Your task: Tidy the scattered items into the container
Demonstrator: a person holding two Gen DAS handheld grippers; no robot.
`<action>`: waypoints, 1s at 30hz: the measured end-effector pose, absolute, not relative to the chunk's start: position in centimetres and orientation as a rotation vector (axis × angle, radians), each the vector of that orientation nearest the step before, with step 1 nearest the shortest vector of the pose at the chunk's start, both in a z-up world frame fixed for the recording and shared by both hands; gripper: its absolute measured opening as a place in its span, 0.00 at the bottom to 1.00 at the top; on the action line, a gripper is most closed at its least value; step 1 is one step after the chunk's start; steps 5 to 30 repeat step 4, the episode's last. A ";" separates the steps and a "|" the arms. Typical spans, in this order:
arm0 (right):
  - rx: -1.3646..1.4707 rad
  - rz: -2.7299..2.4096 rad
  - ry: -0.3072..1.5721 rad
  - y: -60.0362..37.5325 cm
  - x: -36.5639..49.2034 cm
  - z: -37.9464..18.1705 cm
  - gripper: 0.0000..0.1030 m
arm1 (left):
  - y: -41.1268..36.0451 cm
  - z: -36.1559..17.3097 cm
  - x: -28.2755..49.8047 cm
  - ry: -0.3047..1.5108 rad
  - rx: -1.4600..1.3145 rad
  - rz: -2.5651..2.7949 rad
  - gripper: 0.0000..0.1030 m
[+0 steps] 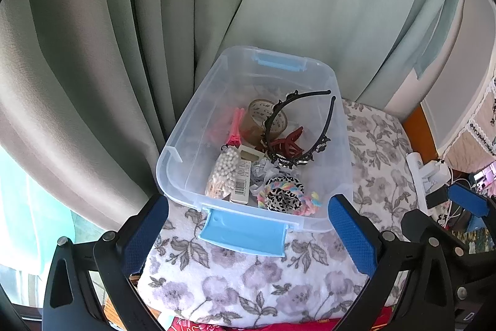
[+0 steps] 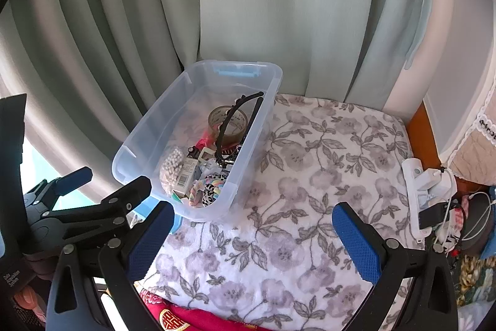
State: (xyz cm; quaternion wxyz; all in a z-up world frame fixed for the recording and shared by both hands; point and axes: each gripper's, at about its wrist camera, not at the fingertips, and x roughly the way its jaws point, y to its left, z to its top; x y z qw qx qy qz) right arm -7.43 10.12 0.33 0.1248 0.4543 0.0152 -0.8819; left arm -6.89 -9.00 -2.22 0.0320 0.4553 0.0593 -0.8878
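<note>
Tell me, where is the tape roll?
In the left view, the tape sits in the bin, toward its far end, under the black headband, beside the red clip.

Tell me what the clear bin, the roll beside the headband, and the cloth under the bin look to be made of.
Clear bin: translucent plastic, smooth and slightly glossy, since the contents show through its walls; its latches are opaque light blue.
Roll: likely clear brownish packing tape, shiny, with a printed core.
Cloth: soft fleecy fabric, matte with a fuzzy nap and a grey floral print.
</note>
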 end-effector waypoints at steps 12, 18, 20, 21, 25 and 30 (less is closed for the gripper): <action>1.327 -2.572 0.044 10.1 -7.4 0.3 1.00 | -9.1 -2.1 -6.8 0.199 1.389 -2.739 1.00; 1.327 -2.572 0.044 10.1 -7.4 0.3 1.00 | -9.1 -2.1 -6.8 0.199 1.389 -2.739 1.00; 1.327 -2.572 0.044 10.1 -7.4 0.3 1.00 | -9.1 -2.1 -6.8 0.199 1.389 -2.739 1.00; 1.327 -2.572 0.044 10.1 -7.4 0.3 1.00 | -9.1 -2.1 -6.8 0.199 1.389 -2.739 1.00; 1.327 -2.572 0.044 10.1 -7.4 0.3 1.00 | -9.1 -2.1 -6.8 0.199 1.389 -2.739 1.00; 1.327 -2.572 0.044 10.1 -7.4 0.3 1.00 | -9.1 -2.1 -6.8 0.199 1.389 -2.739 1.00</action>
